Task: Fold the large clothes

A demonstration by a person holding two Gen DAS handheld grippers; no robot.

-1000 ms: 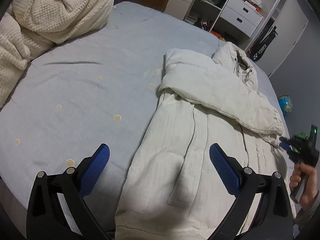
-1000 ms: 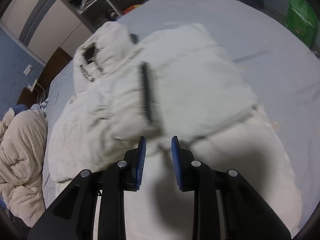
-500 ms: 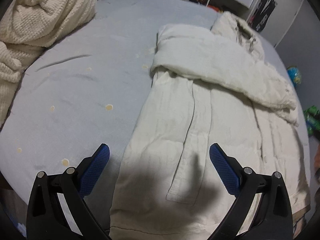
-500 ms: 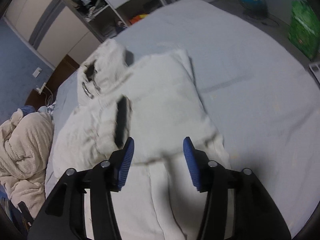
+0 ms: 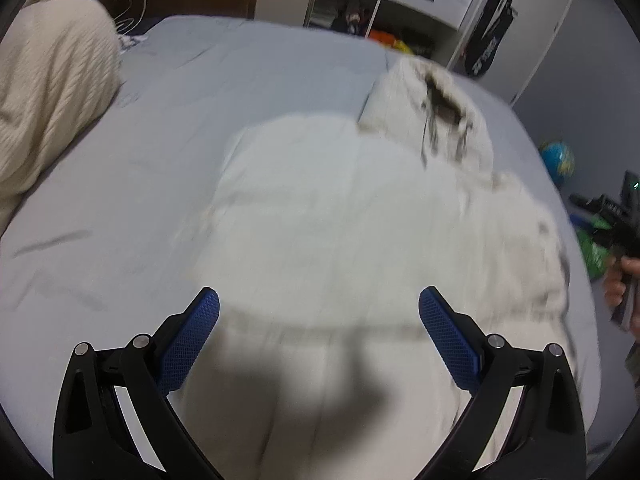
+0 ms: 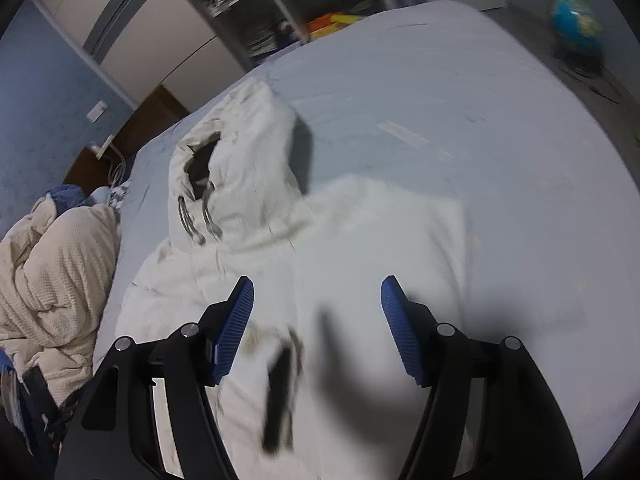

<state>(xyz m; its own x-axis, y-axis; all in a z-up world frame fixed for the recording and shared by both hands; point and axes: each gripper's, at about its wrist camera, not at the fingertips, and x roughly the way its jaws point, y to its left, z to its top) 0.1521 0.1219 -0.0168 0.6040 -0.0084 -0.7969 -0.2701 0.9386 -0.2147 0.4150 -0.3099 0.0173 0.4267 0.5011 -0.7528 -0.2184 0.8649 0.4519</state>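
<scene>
We see one white coat (image 5: 332,216) lying flat on the bed (image 5: 120,184), with its hood (image 6: 240,148) toward the far side, where the shelves (image 6: 256,12) stand. Both sleeves are folded over the body of the coat; one dark cuff (image 6: 278,396) lies in the middle, near us, in the right wrist view.

The left tongs (image 5: 319,330) hang over the lower part of the coat, spread wide and holding nothing. The right tongs (image 6: 317,316) also hang over the coat, released, with nothing between the two blue pads (image 6: 236,320).

The left edge of the coat has a wide strip of bare grey sheet beside it, up to the one cream blanket (image 5: 44,92) heaped at the bed's left edge. On the right side, the coat comes near the edge of the bed in the left wrist view. Beyond the hood the sheet is free. One globe (image 6: 576,28) stands on the floor, well apart from the bed.
</scene>
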